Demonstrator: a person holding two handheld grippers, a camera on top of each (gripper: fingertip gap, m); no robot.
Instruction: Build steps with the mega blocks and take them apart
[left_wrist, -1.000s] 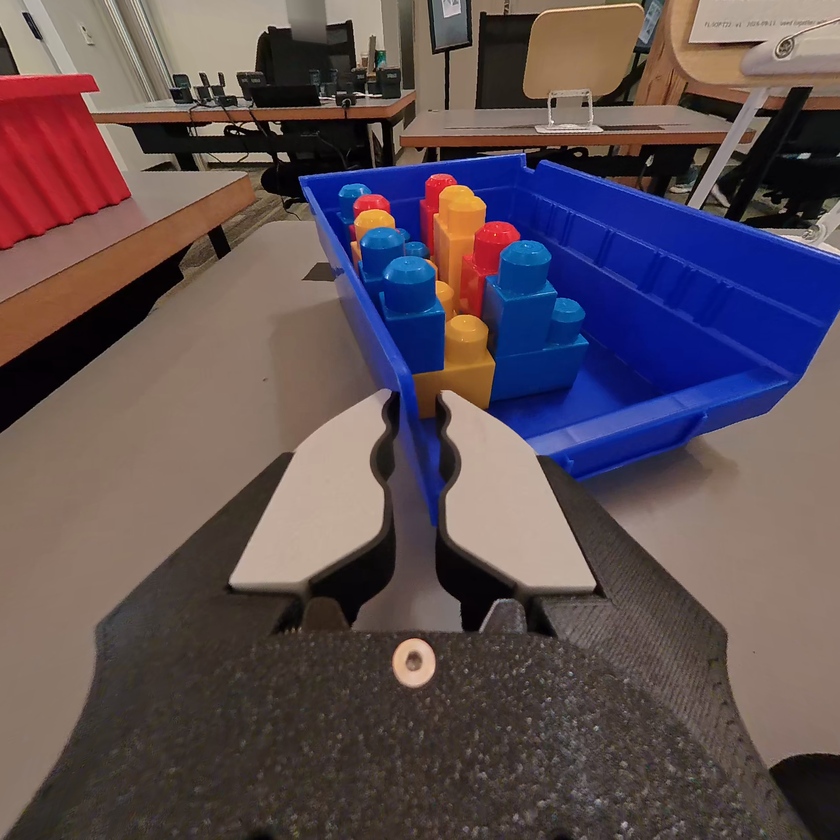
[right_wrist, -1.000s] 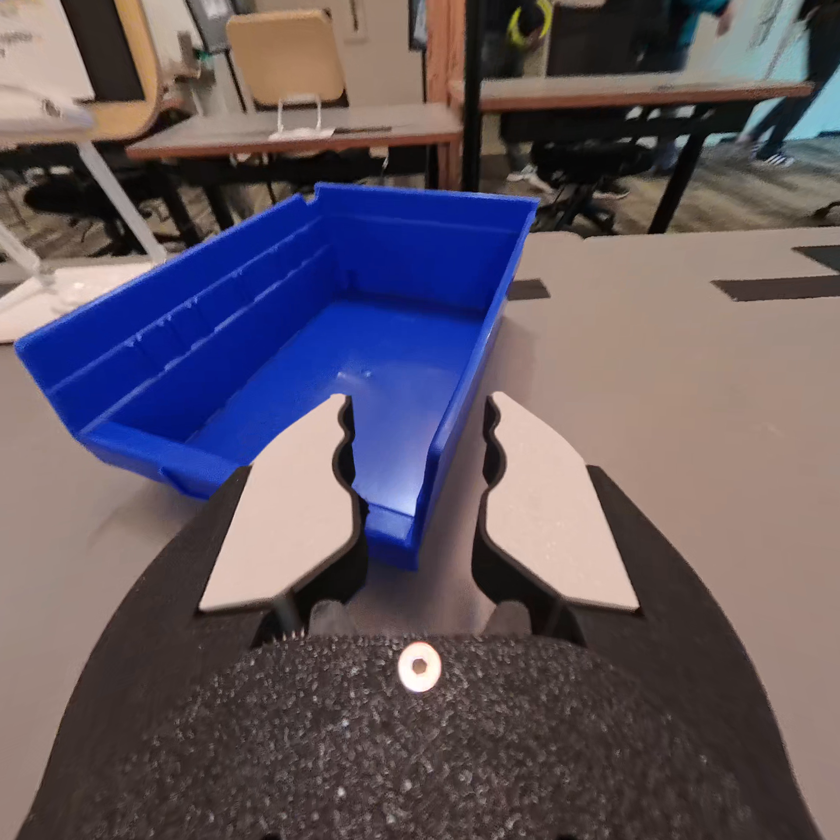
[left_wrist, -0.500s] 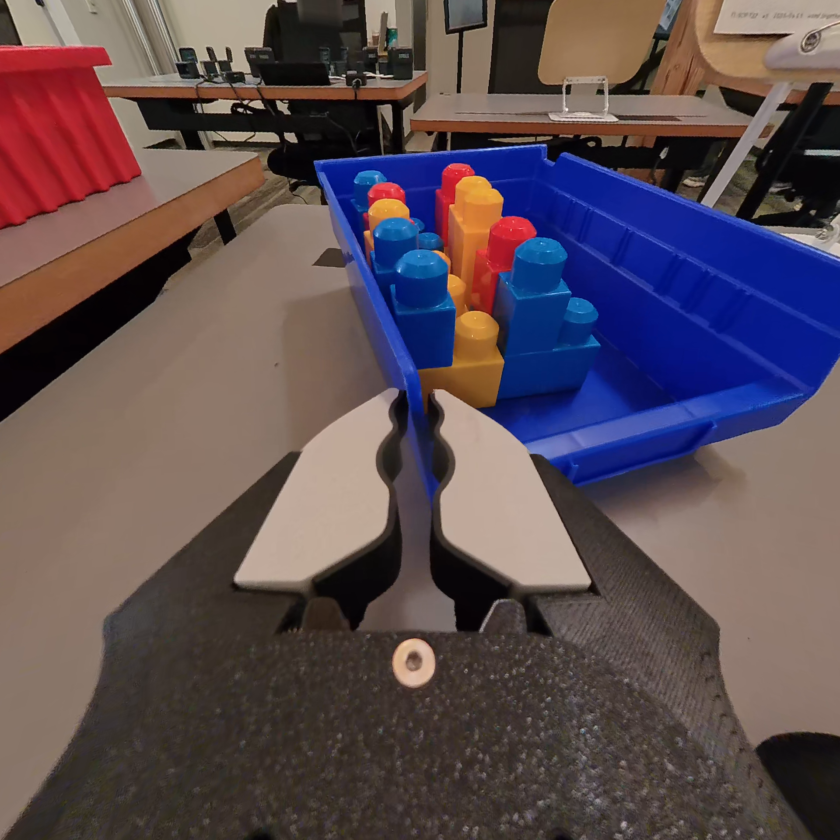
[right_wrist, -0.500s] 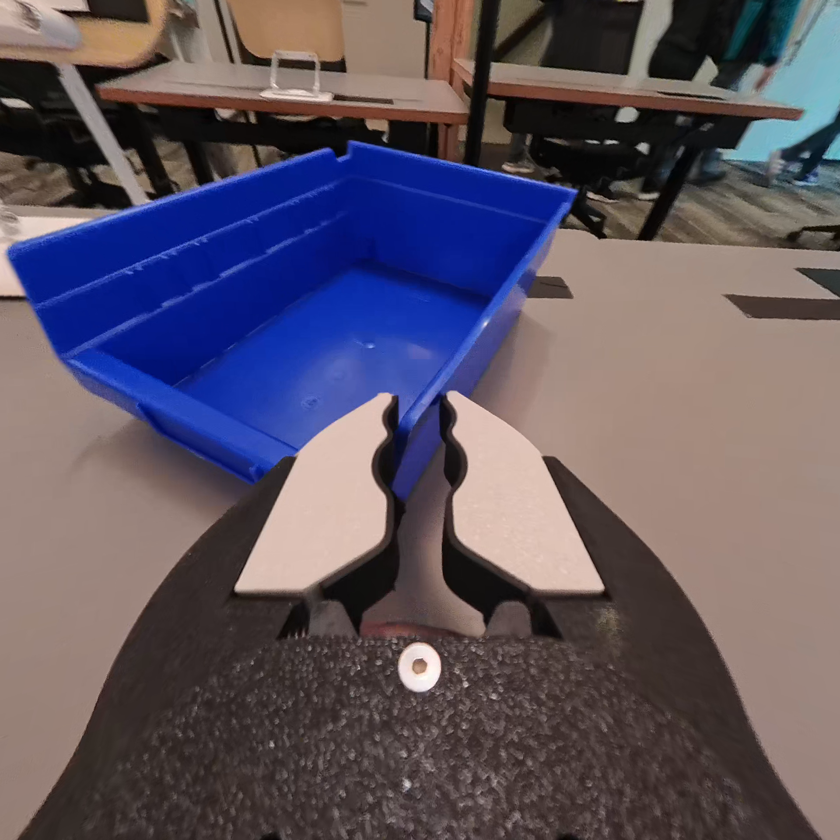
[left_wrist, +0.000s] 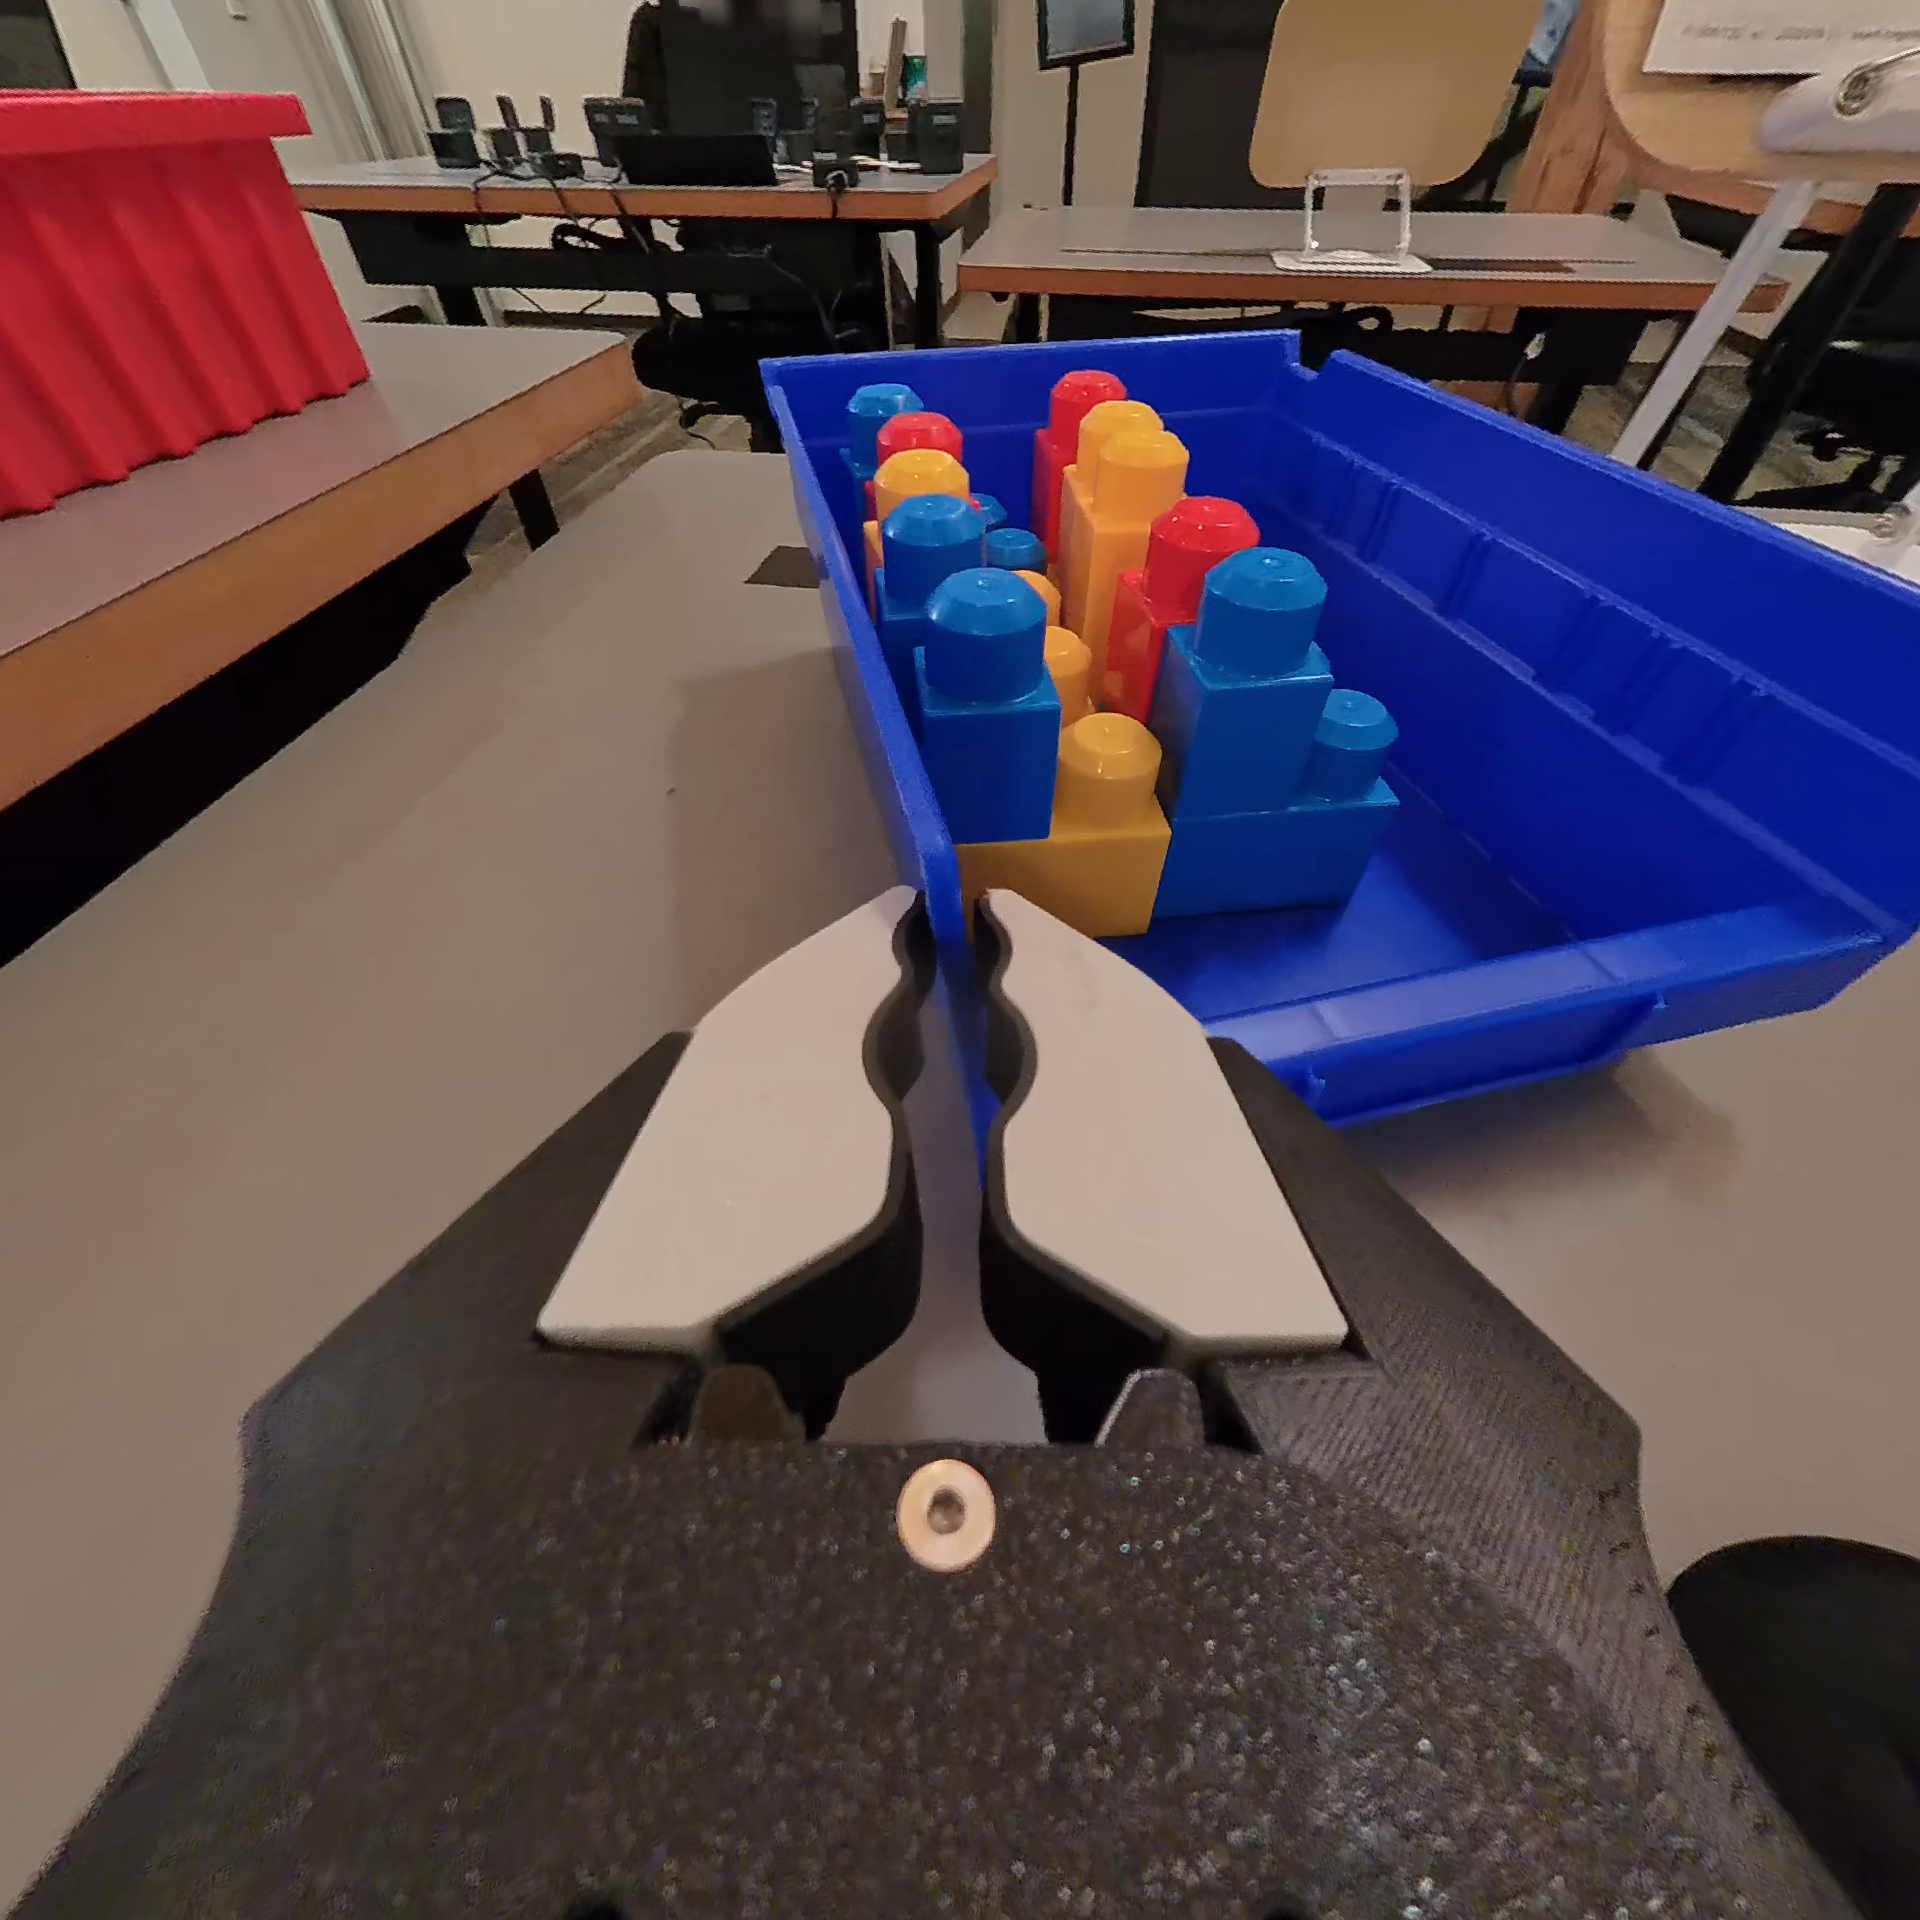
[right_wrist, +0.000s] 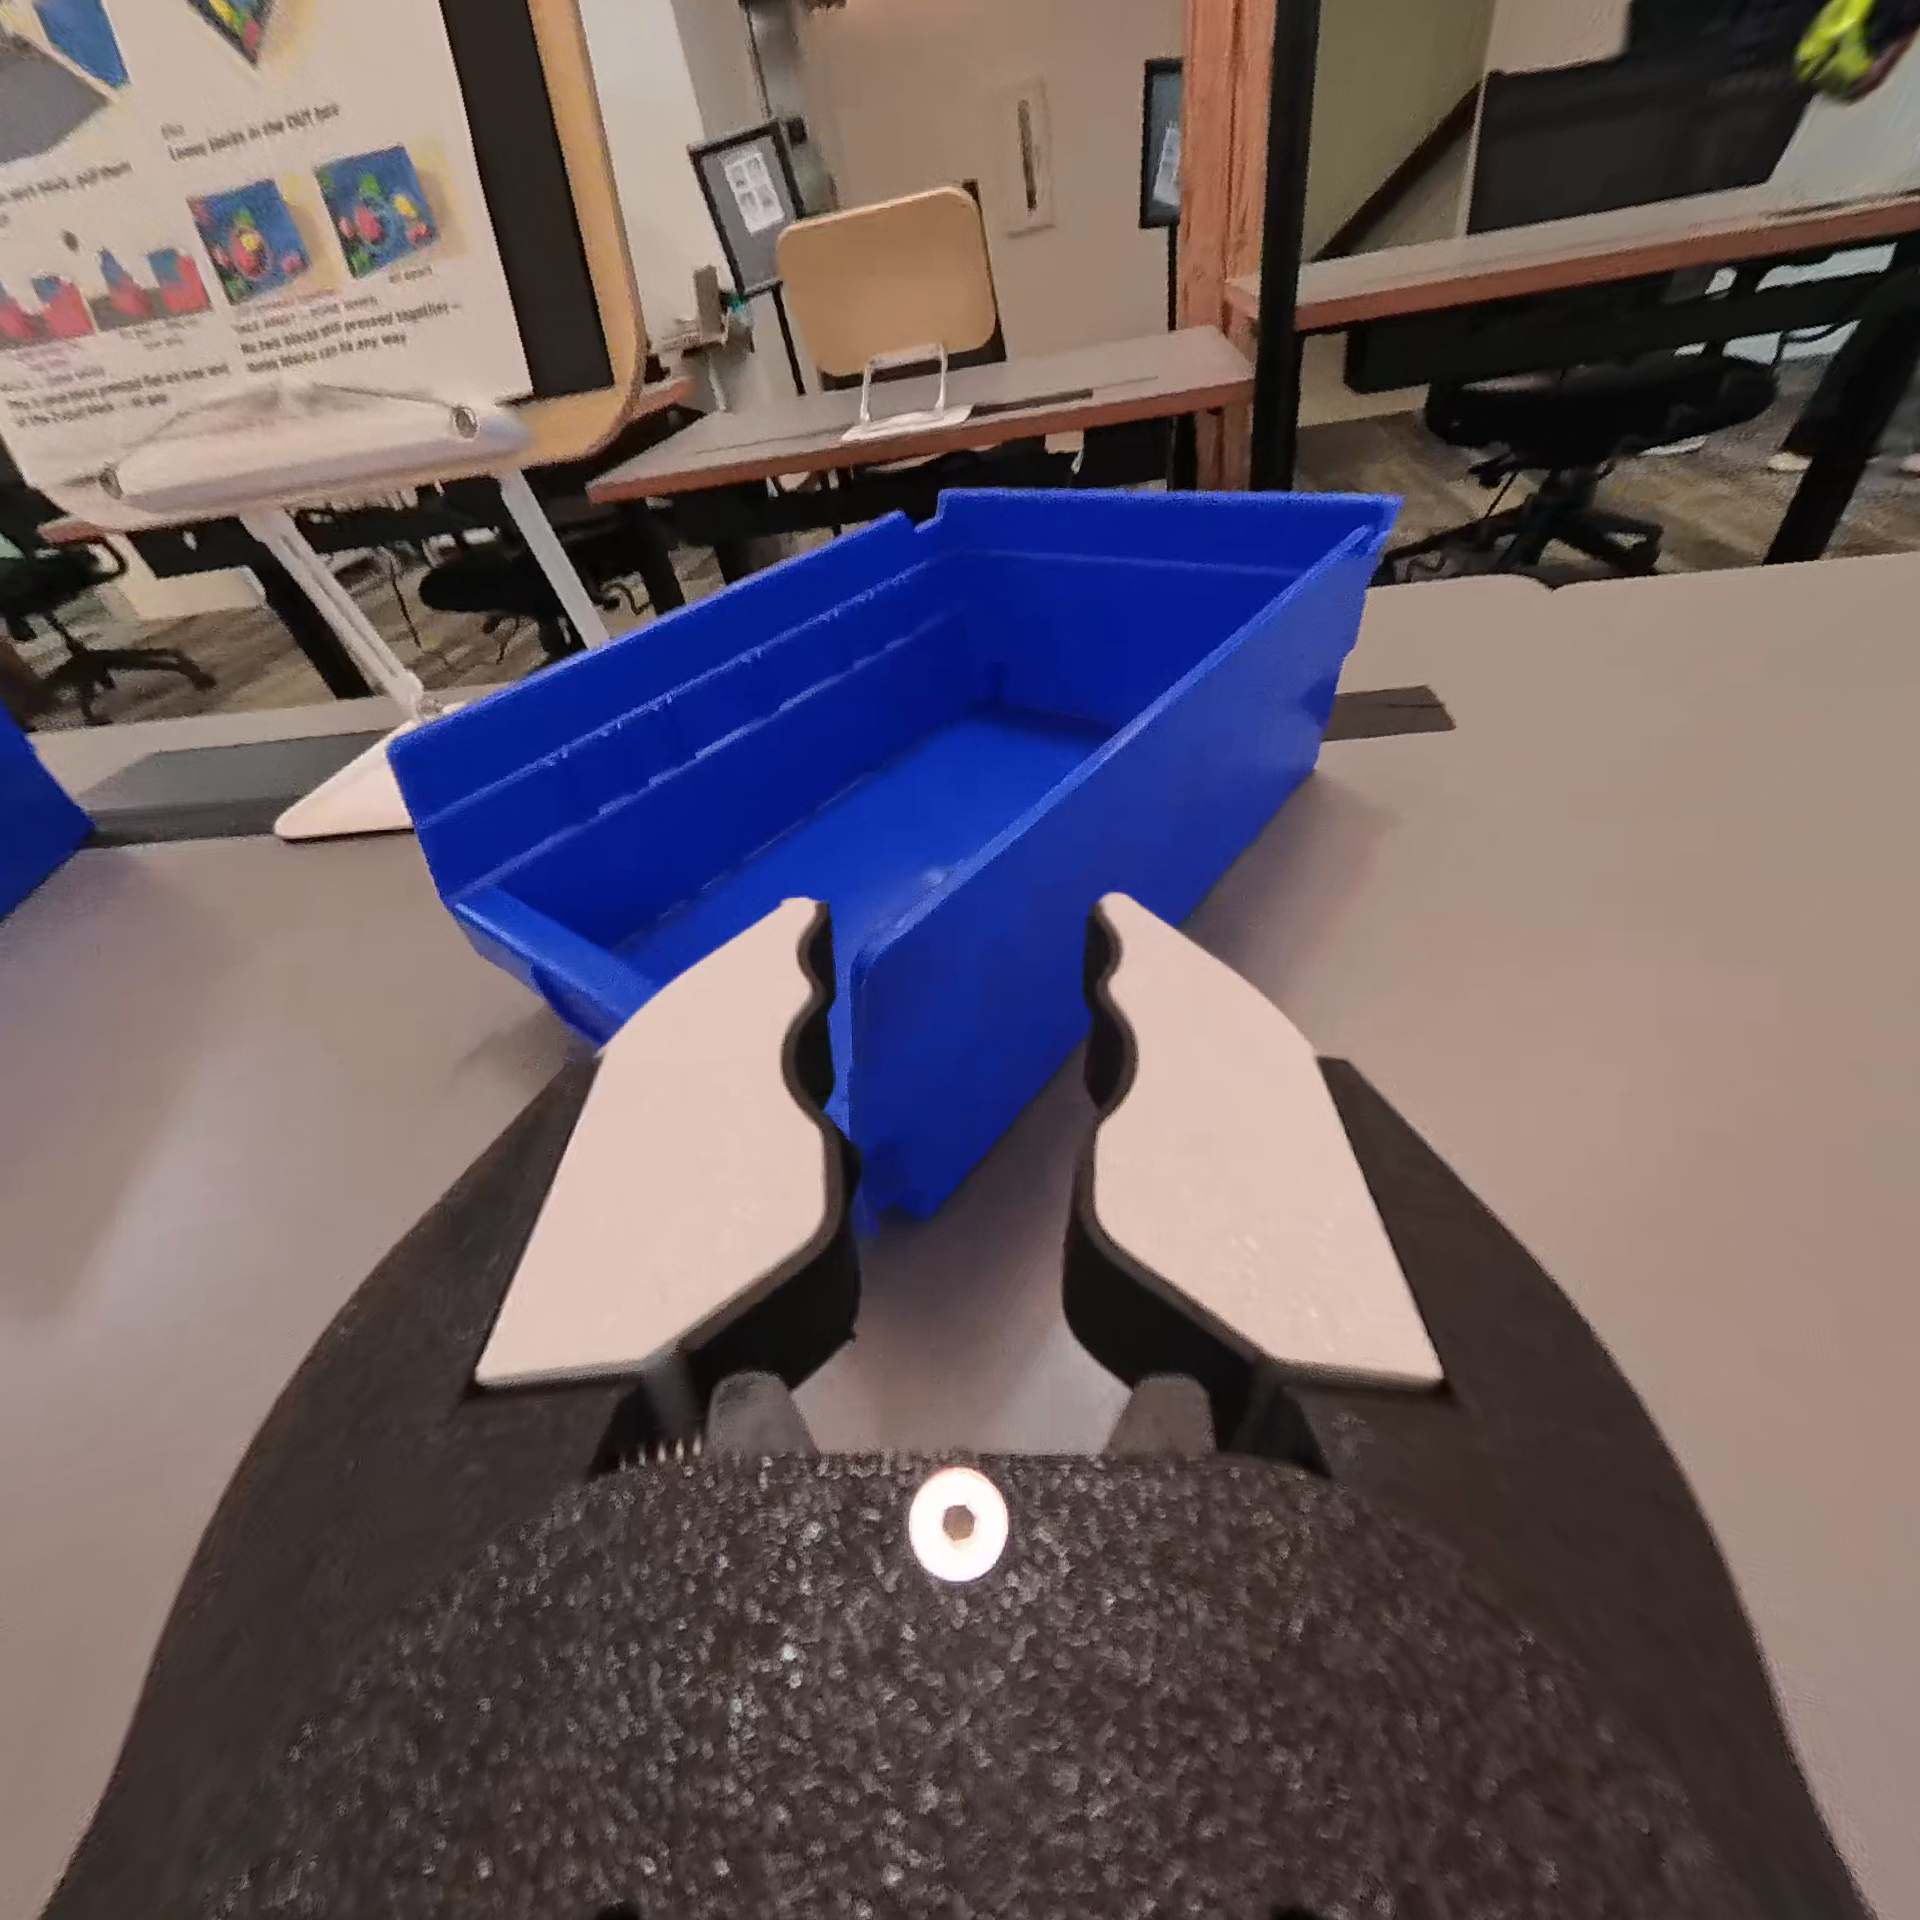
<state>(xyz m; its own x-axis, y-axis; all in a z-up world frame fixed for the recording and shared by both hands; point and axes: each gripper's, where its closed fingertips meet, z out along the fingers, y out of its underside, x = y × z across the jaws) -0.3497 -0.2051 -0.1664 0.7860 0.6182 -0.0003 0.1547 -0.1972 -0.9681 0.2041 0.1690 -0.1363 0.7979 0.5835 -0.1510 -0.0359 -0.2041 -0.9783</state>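
Mega blocks (left_wrist: 1101, 665), stacked red, yellow and blue, stand inside a blue bin (left_wrist: 1621, 665) on the grey table (left_wrist: 416, 935). Left gripper (left_wrist: 948, 914) pinches this bin's side wall; right gripper (right_wrist: 956, 935), jaws parted, straddles the empty bin's (right_wrist: 1122, 831) wall.

Left gripper (left_wrist: 948, 914) clamped on the near end of the blue bin's (left_wrist: 1621, 665) left wall, one finger inside, one outside. Bin sits on the grey table (left_wrist: 416, 935). Mega blocks (left_wrist: 1091, 665), blue, yellow and red, stand stacked along the bin's left wall. Bin's right side bare.
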